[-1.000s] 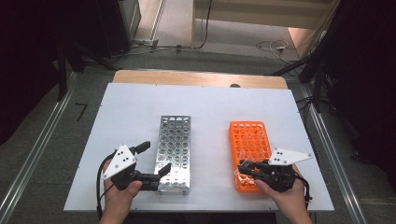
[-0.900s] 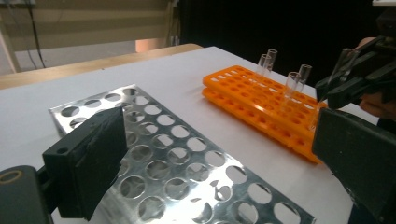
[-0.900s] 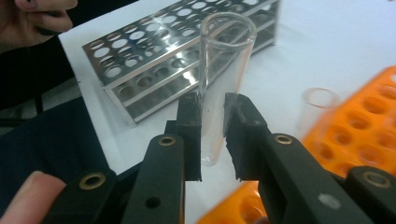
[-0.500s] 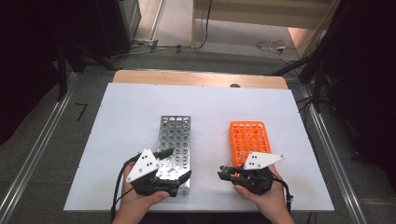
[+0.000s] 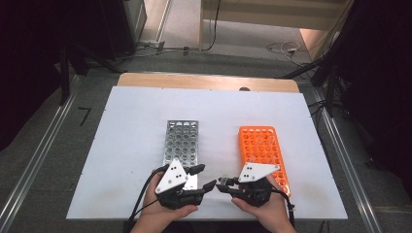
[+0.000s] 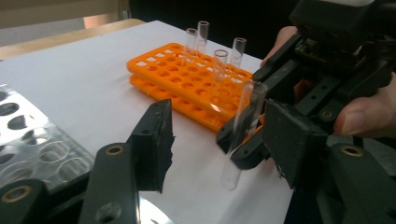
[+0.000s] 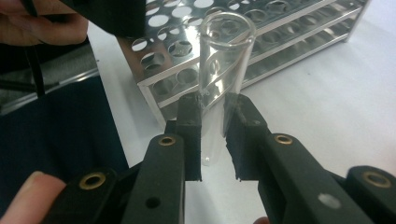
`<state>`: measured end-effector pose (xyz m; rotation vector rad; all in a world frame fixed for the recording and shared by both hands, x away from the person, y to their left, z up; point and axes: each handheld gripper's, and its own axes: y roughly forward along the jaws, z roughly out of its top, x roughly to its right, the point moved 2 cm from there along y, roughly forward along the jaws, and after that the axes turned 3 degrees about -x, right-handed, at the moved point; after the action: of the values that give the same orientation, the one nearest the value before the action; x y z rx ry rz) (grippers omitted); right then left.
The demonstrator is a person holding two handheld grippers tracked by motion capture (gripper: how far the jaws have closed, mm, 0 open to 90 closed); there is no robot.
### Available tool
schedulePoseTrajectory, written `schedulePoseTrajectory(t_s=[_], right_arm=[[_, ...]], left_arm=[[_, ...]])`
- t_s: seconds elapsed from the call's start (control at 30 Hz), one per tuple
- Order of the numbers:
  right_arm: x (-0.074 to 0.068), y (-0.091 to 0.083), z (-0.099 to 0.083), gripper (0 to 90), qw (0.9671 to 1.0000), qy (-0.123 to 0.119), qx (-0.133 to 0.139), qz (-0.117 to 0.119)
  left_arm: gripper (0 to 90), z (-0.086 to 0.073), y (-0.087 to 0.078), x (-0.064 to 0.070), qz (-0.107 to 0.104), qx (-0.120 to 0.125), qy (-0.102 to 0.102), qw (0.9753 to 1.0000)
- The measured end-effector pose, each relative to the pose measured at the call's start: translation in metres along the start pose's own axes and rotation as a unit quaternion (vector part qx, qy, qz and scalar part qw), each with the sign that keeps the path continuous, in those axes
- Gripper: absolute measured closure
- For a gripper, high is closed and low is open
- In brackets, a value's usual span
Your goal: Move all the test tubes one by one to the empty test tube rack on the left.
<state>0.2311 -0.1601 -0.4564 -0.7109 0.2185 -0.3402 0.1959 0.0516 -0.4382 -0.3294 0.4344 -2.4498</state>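
My right gripper [image 7: 213,105] is shut on a clear empty test tube [image 7: 225,56], which it holds upright just above the white table. In the high view that gripper [image 5: 222,184] points left, between the two racks near the table's front edge. My left gripper [image 5: 206,176] faces it, open. In the left gripper view its jaws [image 6: 222,140] stand wide apart on either side of the test tube [image 6: 243,126], neither pressing on it. The orange rack [image 6: 187,79] behind holds several more tubes [image 6: 201,35].
A metal rack [image 5: 180,140] with empty holes stands left of centre, its front end under my left hand. The orange rack [image 5: 261,146] lies to the right. The white table top [image 5: 131,136] is ringed by a wooden edge, dark floor and cables.
Both grippers have moved inward from the racks' outer sides and now meet between the racks at the front. The right one came leftward from the orange rack.
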Motion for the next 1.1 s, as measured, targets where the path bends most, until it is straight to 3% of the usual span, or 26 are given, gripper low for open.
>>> schedulePoseTrajectory(t_s=[0.23,0.63,1.1], right_arm=[[-0.008,0.009,0.002,74.2,0.9998,-0.016,-0.010,0.003],[-0.015,0.010,0.005,74.2,0.9994,-0.031,-0.009,0.011],[-0.016,0.010,0.005,74.2,0.9993,-0.033,-0.008,0.017]], left_arm=[[55.5,-0.001,0.008,0.009,-0.026,-0.007,0.011,0.9996],[63.4,-0.003,0.015,0.014,-0.042,-0.018,0.008,0.9989],[72.7,-0.003,0.016,0.016,-0.037,-0.019,0.017,0.9990]])
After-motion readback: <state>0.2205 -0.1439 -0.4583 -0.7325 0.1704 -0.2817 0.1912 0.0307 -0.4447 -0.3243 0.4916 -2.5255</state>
